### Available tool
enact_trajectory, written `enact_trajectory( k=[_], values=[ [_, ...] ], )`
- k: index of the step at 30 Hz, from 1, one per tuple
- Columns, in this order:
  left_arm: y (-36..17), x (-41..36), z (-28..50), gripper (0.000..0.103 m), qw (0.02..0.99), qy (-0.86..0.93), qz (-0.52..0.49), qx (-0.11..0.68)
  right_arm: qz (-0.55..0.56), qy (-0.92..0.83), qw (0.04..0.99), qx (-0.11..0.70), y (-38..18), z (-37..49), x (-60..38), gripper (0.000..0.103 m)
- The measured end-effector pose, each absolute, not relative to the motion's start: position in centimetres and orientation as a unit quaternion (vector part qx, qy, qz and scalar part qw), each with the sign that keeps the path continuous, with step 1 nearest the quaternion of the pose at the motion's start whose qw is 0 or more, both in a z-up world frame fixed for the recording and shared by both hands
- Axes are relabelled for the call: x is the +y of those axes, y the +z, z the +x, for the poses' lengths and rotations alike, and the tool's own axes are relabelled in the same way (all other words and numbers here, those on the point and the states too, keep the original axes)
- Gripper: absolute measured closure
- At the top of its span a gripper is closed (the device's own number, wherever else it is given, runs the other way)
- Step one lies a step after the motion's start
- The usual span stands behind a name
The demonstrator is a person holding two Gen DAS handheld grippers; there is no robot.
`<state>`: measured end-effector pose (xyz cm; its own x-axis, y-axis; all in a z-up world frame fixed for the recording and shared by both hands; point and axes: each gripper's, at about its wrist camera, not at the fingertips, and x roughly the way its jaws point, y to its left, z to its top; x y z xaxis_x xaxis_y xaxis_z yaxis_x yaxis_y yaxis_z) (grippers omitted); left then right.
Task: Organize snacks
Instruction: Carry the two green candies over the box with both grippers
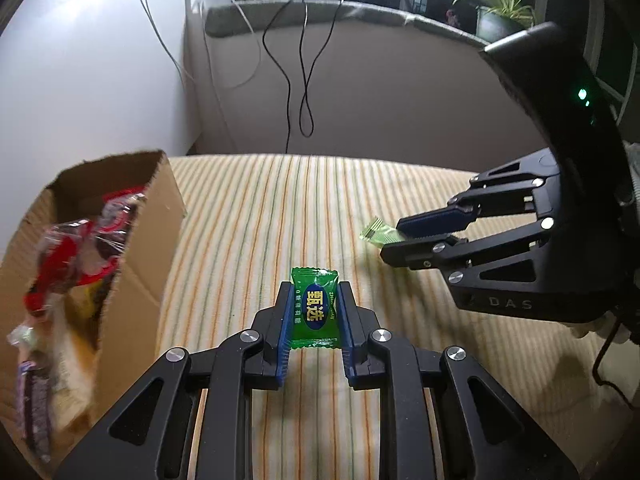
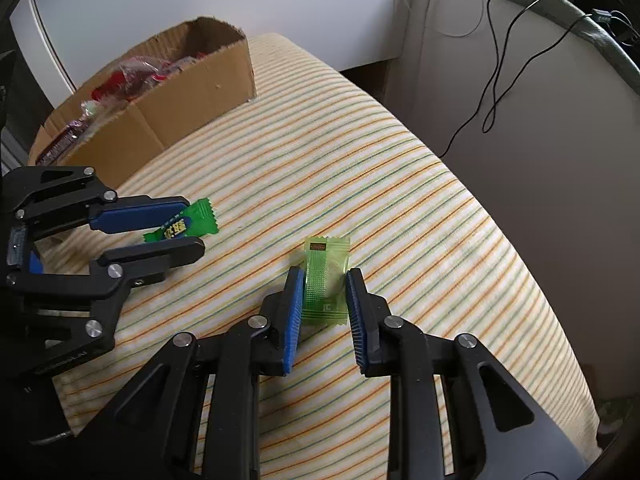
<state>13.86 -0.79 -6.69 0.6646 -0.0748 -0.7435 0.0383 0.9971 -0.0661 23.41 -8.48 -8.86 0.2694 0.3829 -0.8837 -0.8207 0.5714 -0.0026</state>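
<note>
Candy (image 1: pixel 315 307), dark green, clamped between left gripper (image 1: pixel 315 292) pads over striped cloth (image 1: pixel 248 216). Pale green packet (image 2: pixel 325 280) pinched in right gripper (image 2: pixel 325 280). Snack box (image 1: pixel 148 236) left of both.

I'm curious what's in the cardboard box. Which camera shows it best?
The right wrist view: the whole cardboard box shows, open top filled with wrapped snacks. The left wrist view shows it blurred, cropped at the edge.
</note>
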Motion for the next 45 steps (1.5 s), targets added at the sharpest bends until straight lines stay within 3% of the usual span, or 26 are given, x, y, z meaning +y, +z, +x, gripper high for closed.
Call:
enact_trajectory(
  k=[21,45],
  values=[
    [-0.6,2.9,6.1,0.084,0.946,-0.014,-0.028,0.324,-0.216,0.403,0.794,0.4,-2.7,17.1,-6.1,0.08],
    [-0.6,13.7,4.4,0.084,0.947,0.063,-0.078,0.304,-0.149,0.421,0.81,0.381,-1.4,16.5,2.2,0.08]
  ],
)
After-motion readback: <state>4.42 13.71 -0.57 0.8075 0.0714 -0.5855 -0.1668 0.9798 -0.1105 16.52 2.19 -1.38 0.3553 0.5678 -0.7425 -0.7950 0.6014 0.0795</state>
